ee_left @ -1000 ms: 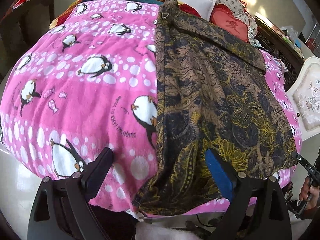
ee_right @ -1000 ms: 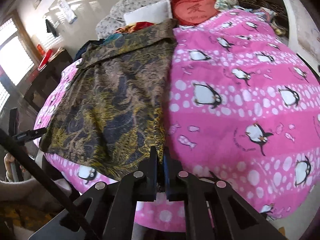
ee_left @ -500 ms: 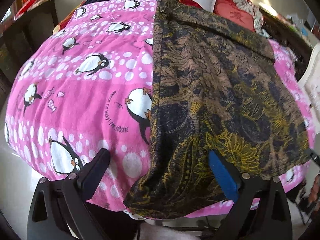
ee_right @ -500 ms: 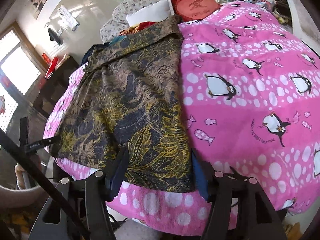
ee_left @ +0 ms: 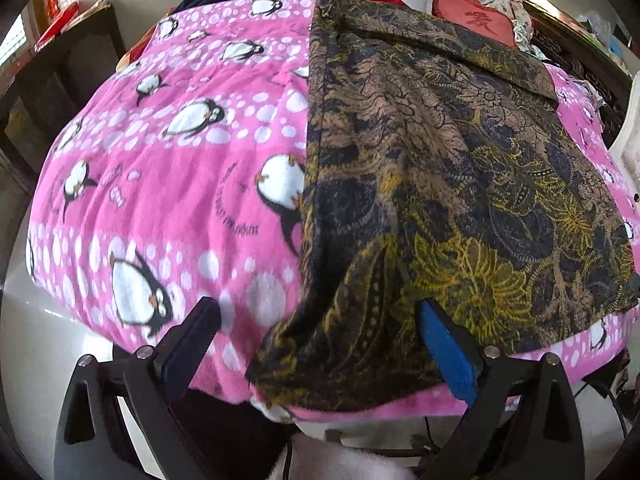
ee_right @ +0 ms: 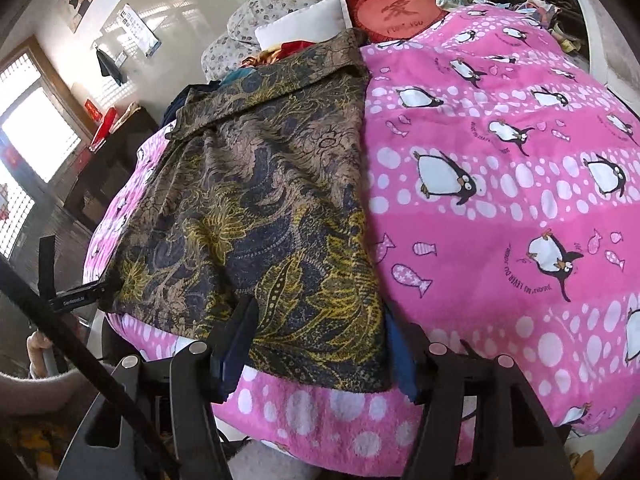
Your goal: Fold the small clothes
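Along the blanket's (ee_left: 168,184) near edge my patterned garment (ee_left: 432,168) lies flat, half-folded lengthwise; left gripper (ee_left: 316,344) and right gripper (ee_right: 320,344) both released, jaws straddling its hem, ready for the crosswise fold.

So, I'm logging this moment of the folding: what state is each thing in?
Patterned garment: lying flat on the blanket, folded lengthwise, near hem at the bed edge.
Penguin blanket: spread over the bed.
Left gripper: open, straddling the garment's near corner.
Right gripper: open, over the garment's hem, not gripping.
Heart cushion: resting at the bed's far end.
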Motion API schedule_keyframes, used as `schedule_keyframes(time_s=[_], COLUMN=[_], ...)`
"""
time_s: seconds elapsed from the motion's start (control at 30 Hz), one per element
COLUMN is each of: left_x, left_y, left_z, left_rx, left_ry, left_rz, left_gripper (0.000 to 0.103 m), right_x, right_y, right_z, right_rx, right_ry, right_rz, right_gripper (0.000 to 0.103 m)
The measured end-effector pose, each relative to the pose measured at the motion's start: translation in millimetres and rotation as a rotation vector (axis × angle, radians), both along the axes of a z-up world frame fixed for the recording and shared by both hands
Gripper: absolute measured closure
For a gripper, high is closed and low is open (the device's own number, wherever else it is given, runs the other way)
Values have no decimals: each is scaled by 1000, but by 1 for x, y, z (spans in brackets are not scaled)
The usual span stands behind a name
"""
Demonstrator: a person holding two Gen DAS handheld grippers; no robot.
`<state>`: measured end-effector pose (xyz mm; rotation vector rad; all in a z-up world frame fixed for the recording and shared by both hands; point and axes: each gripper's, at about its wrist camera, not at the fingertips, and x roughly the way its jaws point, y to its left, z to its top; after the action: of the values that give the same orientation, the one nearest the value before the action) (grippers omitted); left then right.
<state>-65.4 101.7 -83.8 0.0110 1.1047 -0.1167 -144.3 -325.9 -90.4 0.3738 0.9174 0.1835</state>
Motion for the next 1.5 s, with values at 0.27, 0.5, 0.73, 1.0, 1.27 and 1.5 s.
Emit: schedule_keyframes(time_s=[0.27,0.5,0.73,1.0,1.27,1.5], left_x=[-1,1,-3,-4,6,3], left_y=[4,2,6,-1,-14,4], left_z=[-8,-9,-3,5,0,21], left_rx=[-58,-67,-38,11,11,-87], left_ry=[40,53,19,8,3,-14], left_rz=[45,33,56,8,7,-49], left_gripper=[4,3,31,45,22,94], right_x=[5,7,4,8,13,13], right_y=[5,15,12,13,15,-1], right_z=[-4,-5,-4,-6,-11,1], right_rx=[-9,-31,-77,-58,-8,215], right_ry=[10,-12,-13,-8,-26,-73], right_rz=[32,91,134,187,183,189], right_gripper=[37,40,77,78,80,96])
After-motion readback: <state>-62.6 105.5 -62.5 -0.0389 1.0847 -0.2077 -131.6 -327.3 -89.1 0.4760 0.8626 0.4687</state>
